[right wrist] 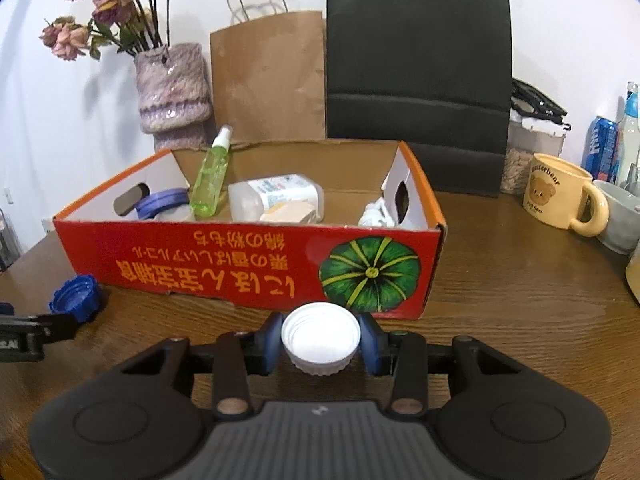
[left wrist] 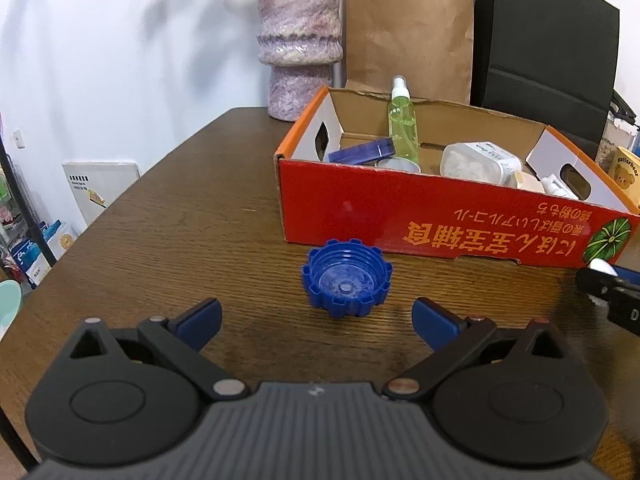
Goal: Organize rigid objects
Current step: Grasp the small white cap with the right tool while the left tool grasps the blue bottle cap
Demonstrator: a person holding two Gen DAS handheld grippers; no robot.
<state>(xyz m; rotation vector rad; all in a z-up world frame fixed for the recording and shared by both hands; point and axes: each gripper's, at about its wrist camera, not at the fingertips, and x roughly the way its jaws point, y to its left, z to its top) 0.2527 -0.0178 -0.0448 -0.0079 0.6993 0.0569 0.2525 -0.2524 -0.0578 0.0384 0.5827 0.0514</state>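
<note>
A blue ridged cap [left wrist: 346, 278] lies open side up on the brown table [left wrist: 192, 216], just in front of the red cardboard box [left wrist: 440, 216]. My left gripper [left wrist: 316, 320] is open, its blue pads just short of the cap on either side. My right gripper [right wrist: 320, 340] is shut on a white cap [right wrist: 320, 336], held open side up in front of the box [right wrist: 248, 264]. The blue cap also shows at the left of the right wrist view [right wrist: 76, 294]. The box holds a green spray bottle [left wrist: 402, 120], a blue lid [left wrist: 362, 151] and a white container [left wrist: 480, 162].
A purple vase [left wrist: 300, 44], a brown paper bag [left wrist: 408, 32] and a black bag [right wrist: 418, 76] stand behind the box. A yellow bear mug [right wrist: 560, 194], a grey cup [right wrist: 620, 216] and drink bottles [right wrist: 628, 132] sit at the right. The table edge runs along the left.
</note>
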